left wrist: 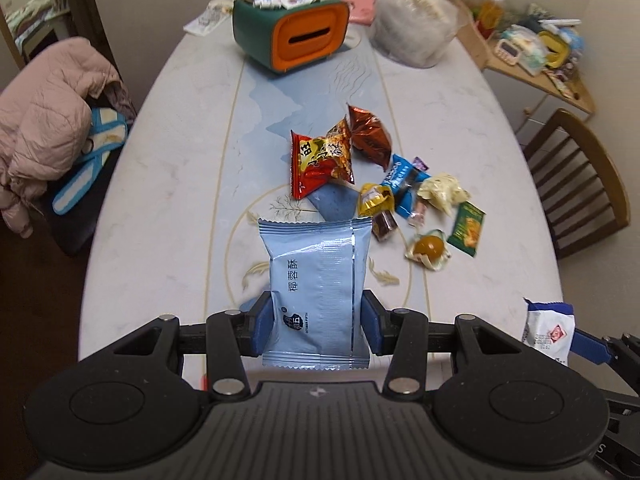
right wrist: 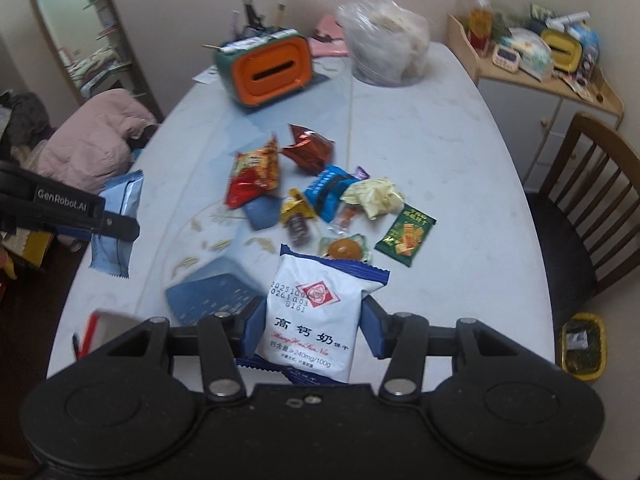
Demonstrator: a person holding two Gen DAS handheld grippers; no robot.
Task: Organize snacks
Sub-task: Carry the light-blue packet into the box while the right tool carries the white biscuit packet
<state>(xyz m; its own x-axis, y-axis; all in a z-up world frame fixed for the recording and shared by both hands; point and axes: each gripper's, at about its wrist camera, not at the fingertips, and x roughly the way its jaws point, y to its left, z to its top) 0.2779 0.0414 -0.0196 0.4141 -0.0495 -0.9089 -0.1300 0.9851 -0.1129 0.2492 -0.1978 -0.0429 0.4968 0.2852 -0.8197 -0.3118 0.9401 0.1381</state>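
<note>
My left gripper (left wrist: pixel 316 326) is shut on a light blue snack packet (left wrist: pixel 318 280), held above the table (left wrist: pixel 180 168). My right gripper (right wrist: pixel 310 330) is shut on a white packet with blue edges (right wrist: pixel 316 312), also lifted off the table. In the right wrist view the left gripper (right wrist: pixel 116 226) and its light blue packet (right wrist: pixel 120 208) show at the left edge. In the left wrist view the white packet (left wrist: pixel 548 328) shows at the right edge. A heap of small snacks lies mid-table: a red bag (left wrist: pixel 320 164), a brown foil bag (left wrist: pixel 370 136), a green packet (left wrist: pixel 466 228).
A green and orange tissue box (left wrist: pixel 296 28) and a clear plastic bag (left wrist: pixel 412 20) stand at the far end. A blue box (right wrist: pixel 216 296) lies near the right gripper. A wooden chair (left wrist: pixel 576 184) stands right, a chair with a pink jacket (left wrist: pixel 48 120) left.
</note>
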